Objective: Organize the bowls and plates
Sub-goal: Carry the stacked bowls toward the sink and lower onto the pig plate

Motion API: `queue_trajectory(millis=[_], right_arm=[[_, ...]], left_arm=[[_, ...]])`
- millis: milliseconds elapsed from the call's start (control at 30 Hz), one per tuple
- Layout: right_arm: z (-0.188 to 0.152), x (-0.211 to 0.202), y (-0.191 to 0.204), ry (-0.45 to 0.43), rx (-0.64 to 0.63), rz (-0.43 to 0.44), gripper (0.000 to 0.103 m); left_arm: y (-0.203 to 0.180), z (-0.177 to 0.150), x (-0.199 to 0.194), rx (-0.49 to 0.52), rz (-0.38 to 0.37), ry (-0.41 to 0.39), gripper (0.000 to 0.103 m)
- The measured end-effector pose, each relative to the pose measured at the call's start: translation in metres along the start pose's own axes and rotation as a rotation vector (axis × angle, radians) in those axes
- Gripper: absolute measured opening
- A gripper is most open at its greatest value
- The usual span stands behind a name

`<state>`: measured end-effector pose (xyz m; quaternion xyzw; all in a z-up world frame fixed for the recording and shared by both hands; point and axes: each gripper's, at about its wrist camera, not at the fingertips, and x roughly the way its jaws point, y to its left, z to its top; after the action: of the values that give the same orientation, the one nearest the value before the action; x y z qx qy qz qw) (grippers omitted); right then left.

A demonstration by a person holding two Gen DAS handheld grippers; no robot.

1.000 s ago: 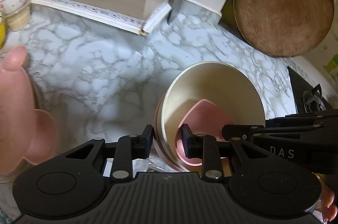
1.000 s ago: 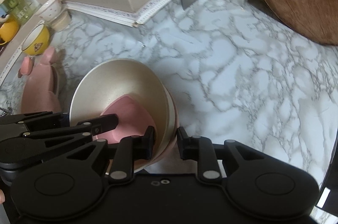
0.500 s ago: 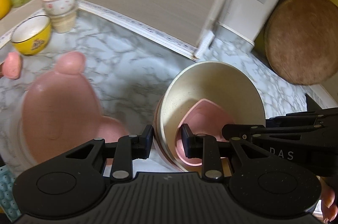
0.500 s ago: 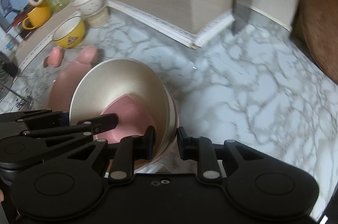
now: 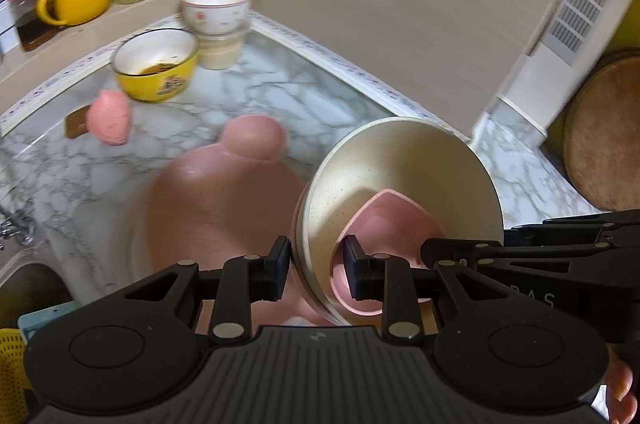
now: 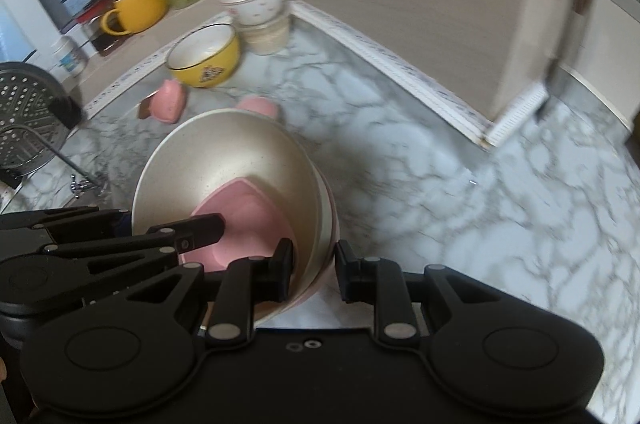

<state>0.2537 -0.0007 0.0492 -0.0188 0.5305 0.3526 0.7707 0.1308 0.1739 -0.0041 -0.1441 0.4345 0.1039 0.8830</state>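
**Inspector:** Left side?
**Assistant:** Left gripper (image 5: 316, 264) pinches the near rim of the cream bowl stack (image 5: 400, 184), held above the pink bear-shaped plate (image 5: 224, 208).
**Inspector:** Right?
**Assistant:** Right gripper (image 6: 314, 270) pinches the stack's opposite rim; a pink dish (image 6: 244, 224) sits inside. Marble counter (image 6: 460, 192) below.

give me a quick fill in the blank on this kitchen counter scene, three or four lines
1. Both tongs, left tongs and right tongs, clamp the rim of the ____ bowl.
2. Inside that bowl lies a ____ dish.
3. The white floral bowl is stacked on a ____ cup.
4. The yellow bowl stands on the ____ counter.

Missing words: cream; pink; beige; marble
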Motion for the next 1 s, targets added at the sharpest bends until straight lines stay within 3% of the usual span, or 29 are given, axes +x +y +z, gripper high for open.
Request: queue_trajectory(millis=[467, 1000], right_arm=[[0.028, 0.055, 0.053, 0.063, -0.07, 0.033, 0.023], [0.034, 0.093, 0.06, 0.137, -0.055, 0.038, 0.024]], left_arm=[[0.061, 0.004, 0.019, -0.075, 0.096, 0.035, 0.027], [0.082, 0.004, 0.047, -0.094, 0.102, 0.095, 0.028]])
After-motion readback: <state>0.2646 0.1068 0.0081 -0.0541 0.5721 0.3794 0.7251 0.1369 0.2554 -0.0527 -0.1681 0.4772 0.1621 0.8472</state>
